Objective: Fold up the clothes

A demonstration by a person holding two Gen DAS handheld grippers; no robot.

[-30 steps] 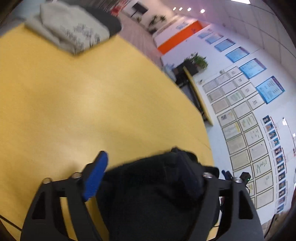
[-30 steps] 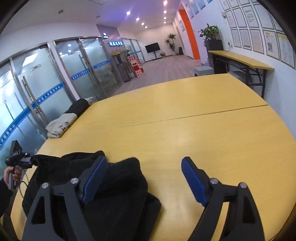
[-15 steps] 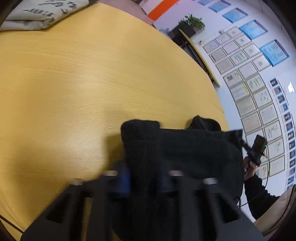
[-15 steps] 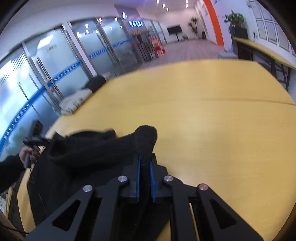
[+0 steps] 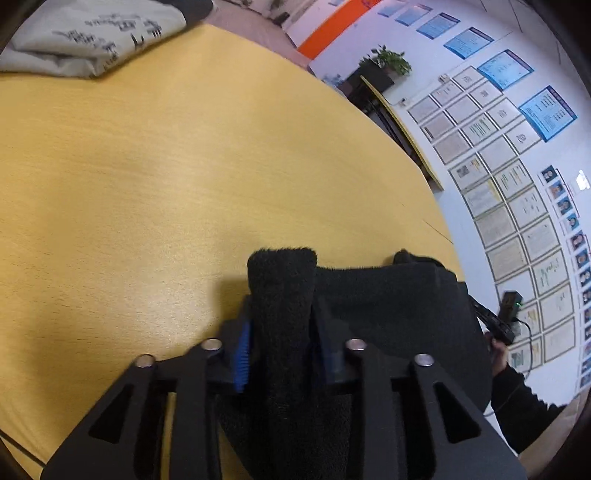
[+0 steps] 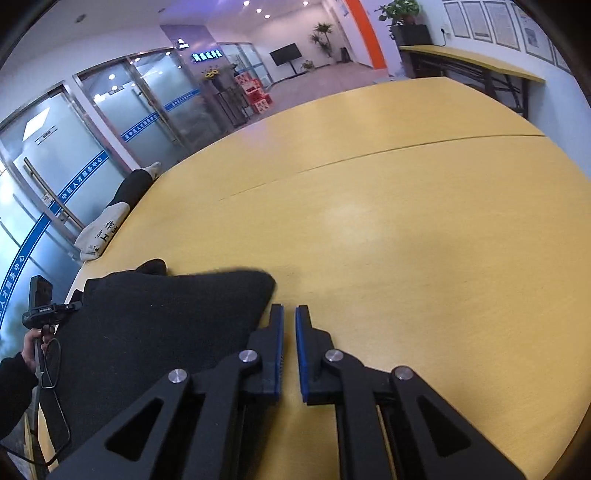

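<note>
A black fleece garment lies on the yellow table. My left gripper is shut on a thick fold of the garment, which sticks up between the blue pads. In the right wrist view the garment lies flat to the left of my right gripper. The right jaws stand nearly closed with a narrow gap and nothing between them, just beside the garment's corner.
A folded pale garment with black print lies at the table's far corner; it also shows in the right wrist view. A seam crosses the table. The table's curved edge is near a wall of framed papers.
My right gripper has let go of the garment fold it pinched half a second ago, and the cloth now lies flat beside it. My left gripper closed on a fold and still holds it.
</note>
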